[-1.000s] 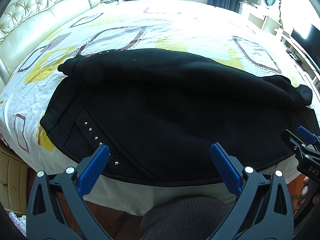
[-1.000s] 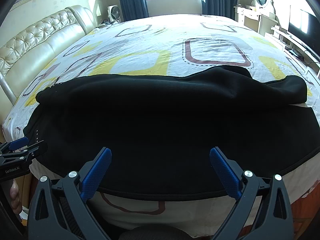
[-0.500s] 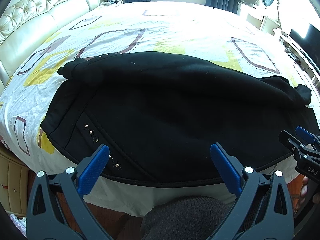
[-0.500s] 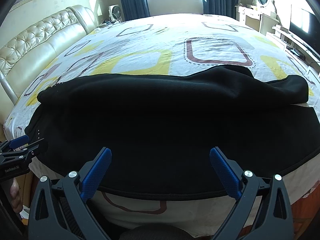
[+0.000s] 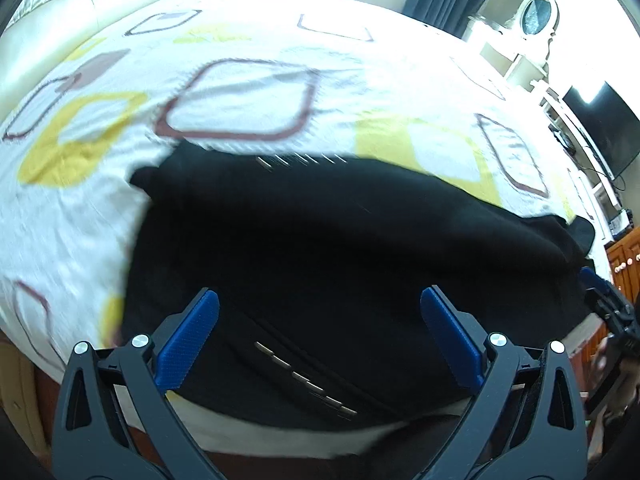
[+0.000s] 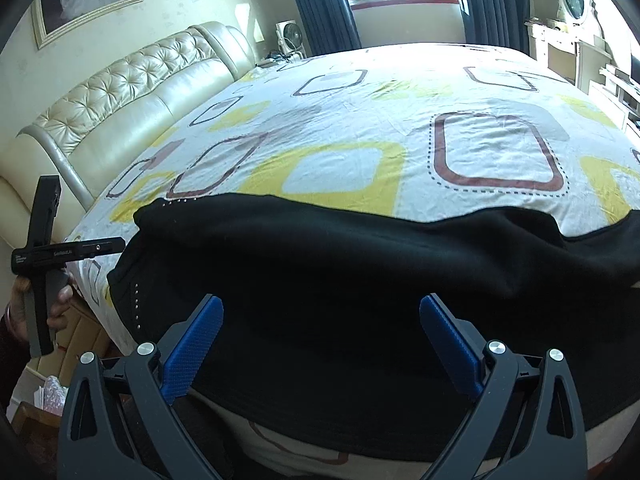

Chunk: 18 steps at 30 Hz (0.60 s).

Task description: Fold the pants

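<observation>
Blue-padded fingers (image 5: 188,344) of the left gripper (image 5: 318,340) stand spread wide at the near edge of the left wrist view, with nothing between them. Below and between them lie the black pants (image 5: 340,248), spread flat across the near part of the bed (image 5: 248,100). A slanted row of small metal studs (image 5: 308,380) on the cloth runs between the two fingers, nearer the left one. The picture is blurred, so whether the pads touch the cloth cannot be told. At the right edge of this view part of the right gripper (image 5: 608,308) shows beside the pants' right end.

In the right wrist view the right gripper (image 6: 320,344) also has its fingers (image 6: 450,348) spread apart and empty, over the near hem of the pants (image 6: 340,280). The near hem hangs just over the bed's near edge, where the patterned sheet (image 6: 360,152) shows beneath it. The garment stretches left to right, its far edge folded into a thick roll that ends in a bunched cuff at the right. A line of studs (image 6: 137,304) marks its left end. Left of that end, off the bed, a hand (image 6: 56,300) holds the left gripper's dark handle (image 6: 42,276).

Farther off, the white sheet with yellow and brown rounded squares covers the rest of the bed. A tufted cream headboard (image 6: 132,96) stands along the far left, and dark blue curtains (image 6: 324,4) hang beside a window at the far wall.
</observation>
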Available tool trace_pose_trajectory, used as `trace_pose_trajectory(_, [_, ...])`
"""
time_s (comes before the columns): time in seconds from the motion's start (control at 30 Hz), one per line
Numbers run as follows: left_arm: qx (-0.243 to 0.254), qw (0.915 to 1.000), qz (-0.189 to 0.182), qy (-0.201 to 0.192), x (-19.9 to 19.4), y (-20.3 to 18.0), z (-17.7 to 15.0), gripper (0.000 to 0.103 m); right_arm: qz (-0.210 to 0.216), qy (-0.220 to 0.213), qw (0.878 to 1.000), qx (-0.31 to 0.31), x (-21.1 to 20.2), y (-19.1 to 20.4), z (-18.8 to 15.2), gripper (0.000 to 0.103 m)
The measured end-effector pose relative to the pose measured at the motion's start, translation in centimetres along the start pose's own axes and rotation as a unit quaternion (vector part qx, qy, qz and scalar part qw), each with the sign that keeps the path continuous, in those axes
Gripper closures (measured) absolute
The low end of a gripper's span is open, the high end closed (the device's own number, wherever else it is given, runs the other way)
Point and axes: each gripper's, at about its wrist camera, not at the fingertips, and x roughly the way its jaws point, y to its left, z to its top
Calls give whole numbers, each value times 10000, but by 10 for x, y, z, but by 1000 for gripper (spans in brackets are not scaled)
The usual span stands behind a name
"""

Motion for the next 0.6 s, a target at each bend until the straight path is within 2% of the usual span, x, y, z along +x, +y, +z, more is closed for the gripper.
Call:
trace_pose_trajectory(0.1, [-85, 9999, 25, 114, 11, 51, 39, 2, 6, 24, 10000, -20, 15, -9, 21, 5])
trace_pose_trajectory(0.2, [-382, 9987, 178, 284, 33, 98, 71, 2, -93, 65, 9999, -46, 34, -17, 40, 5])
trace_pose_trajectory(0.27, [-480, 9981, 75, 367, 49, 121, 84, 2, -125, 145, 9998, -14, 47, -23, 51, 5])
trace_pose_trajectory(0.3, [-477, 9979, -125, 426, 59, 129, 91, 2, -155, 187, 9997, -6, 55, -25, 56, 5])
trace_pose_trajectory(0.37, [-457, 9965, -439, 545, 77, 135, 99, 2, -170, 298, 9994, -19, 69, -29, 65, 5])
trace_pose_trajectory(0.47, [-379, 9946, -660, 706, 96, 135, 105, 2, -173, 455, 9987, -181, 88, -30, 77, 5])
trace_pose_trajectory(0.6, [-241, 9861, -1190, 1137, 120, 126, 109, 2, 205, 694, 9965, -426, 106, -26, 96, 5])
